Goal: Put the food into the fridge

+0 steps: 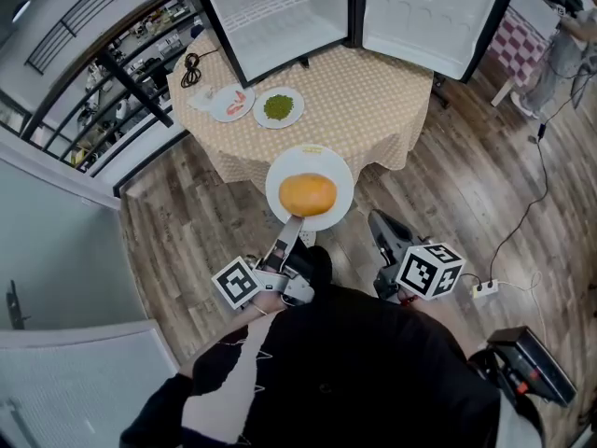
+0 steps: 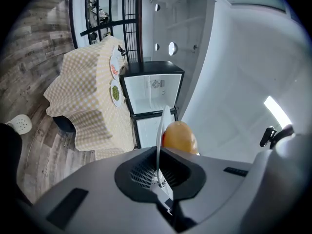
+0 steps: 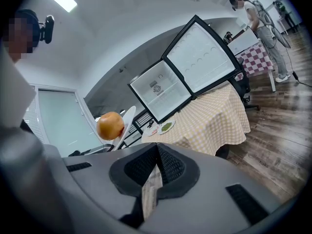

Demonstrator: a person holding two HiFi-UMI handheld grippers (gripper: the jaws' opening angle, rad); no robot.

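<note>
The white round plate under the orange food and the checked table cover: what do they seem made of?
The white round plate looks like glazed ceramic or melamine: smooth, even white, thin rim. The beige checked table cover looks like matt woven cloth: it drapes in soft folds over the edge.

Blk top (image 1: 373, 371), white-patterned sleeve (image 1: 219, 390); b/w marker cubes (image 1: 235, 283) (image 1: 431, 269).

No legible text, label or number anywhere.
</note>
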